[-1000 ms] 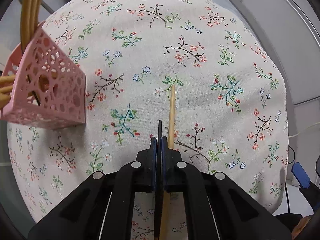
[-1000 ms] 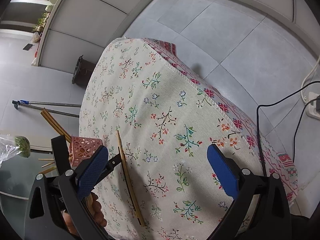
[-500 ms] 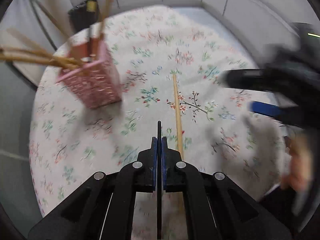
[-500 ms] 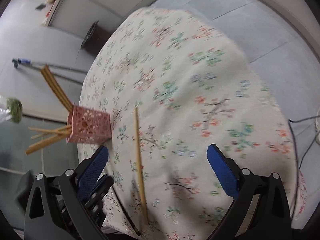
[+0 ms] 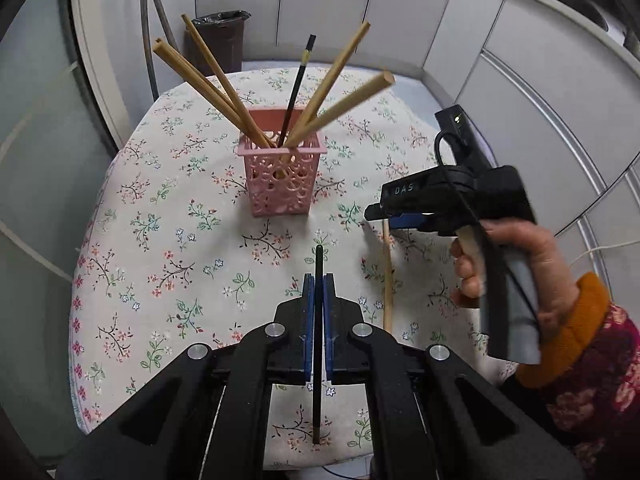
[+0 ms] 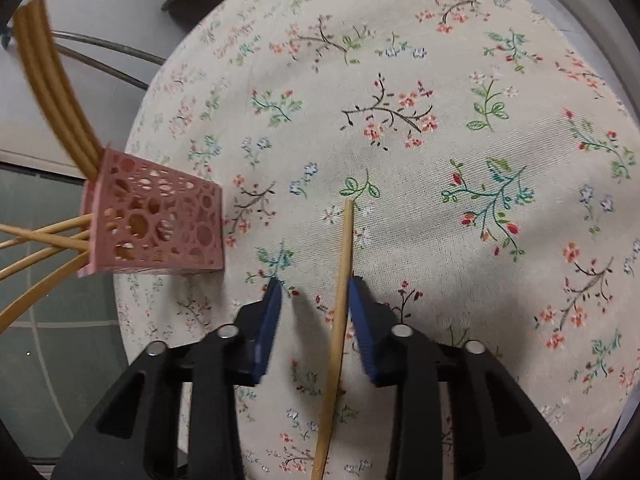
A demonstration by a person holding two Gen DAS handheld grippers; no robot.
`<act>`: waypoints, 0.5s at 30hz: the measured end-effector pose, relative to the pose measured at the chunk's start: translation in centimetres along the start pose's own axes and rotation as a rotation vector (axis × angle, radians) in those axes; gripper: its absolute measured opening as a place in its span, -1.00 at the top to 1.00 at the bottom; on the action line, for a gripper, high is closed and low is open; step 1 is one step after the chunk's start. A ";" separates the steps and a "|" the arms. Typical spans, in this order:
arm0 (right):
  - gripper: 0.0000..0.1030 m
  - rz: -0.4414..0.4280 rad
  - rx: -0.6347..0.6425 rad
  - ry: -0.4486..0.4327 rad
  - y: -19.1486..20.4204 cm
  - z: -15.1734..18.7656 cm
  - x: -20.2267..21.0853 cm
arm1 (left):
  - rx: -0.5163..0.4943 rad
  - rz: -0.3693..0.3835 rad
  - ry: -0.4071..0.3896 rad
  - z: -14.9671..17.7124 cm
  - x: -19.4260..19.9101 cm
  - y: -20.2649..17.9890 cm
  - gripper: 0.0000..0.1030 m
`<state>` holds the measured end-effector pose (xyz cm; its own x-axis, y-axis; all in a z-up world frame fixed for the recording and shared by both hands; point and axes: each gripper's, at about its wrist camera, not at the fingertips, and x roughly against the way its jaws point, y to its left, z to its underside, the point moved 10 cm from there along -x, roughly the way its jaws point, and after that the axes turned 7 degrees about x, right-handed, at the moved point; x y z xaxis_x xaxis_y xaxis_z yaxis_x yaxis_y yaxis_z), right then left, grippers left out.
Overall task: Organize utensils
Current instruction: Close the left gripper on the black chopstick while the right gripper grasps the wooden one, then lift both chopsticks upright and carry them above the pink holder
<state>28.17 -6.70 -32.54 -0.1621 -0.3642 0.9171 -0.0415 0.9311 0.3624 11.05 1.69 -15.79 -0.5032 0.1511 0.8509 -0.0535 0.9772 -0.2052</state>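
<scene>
Status: mostly done, two sticks left.

Pink holder (image 5: 281, 178) stands on the desk (image 5: 132, 216) at 12 o'clock from the left tool (image 5: 318, 292). Already in it: five pale chopsticks (image 5: 218, 80) and one black stick (image 5: 295, 92), all leaning outward over the rim. Nothing else loose on the cloth that I can see apart from the one below.

Left tool: clenched on a black chopstick (image 5: 318, 340), pads tight on both sides, stick running straight along the fingers with the tip poking out toward the holder. It is clear of the desk and aimed at 12 o'clock, so my read is it goes into the holder next.

Right tool (image 6: 314, 300): jaws have just been closing around the last pale chopstick (image 6: 342, 292), which lies flat on the desk. The stick sits between the pads, close against the right one, with a clear gap to the left pad. So not clamped yet, not lifted. In that view the holder is at 9 o'clock, near but apart from the stick.

Left to do, as I judge it: drop black chopstick in, finish the pinch on the pale one, lift, drop it in. Off-centre grip may let the stick roll.
</scene>
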 end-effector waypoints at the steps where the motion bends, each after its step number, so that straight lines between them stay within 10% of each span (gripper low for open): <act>1: 0.52 -0.002 -0.005 0.000 -0.2 -0.3 -0.1 | 0.003 0.005 -0.003 -0.1 0.2 0.1 0.93; 5: 0.90 -0.030 -0.053 0.013 -1.1 -1.4 -0.4 | 0.005 0.009 -0.016 -0.3 0.8 0.0 0.93; 15: 0.90 -0.037 0.010 -0.168 -0.8 1.0 5.3 | 0.025 -0.003 -0.061 -0.9 2.0 0.9 0.93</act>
<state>26.36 -9.33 -28.14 -0.3230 -0.3904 0.8621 -0.0601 0.9176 0.3930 10.78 2.99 -13.83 -0.5547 0.1386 0.8205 -0.0763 0.9734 -0.2160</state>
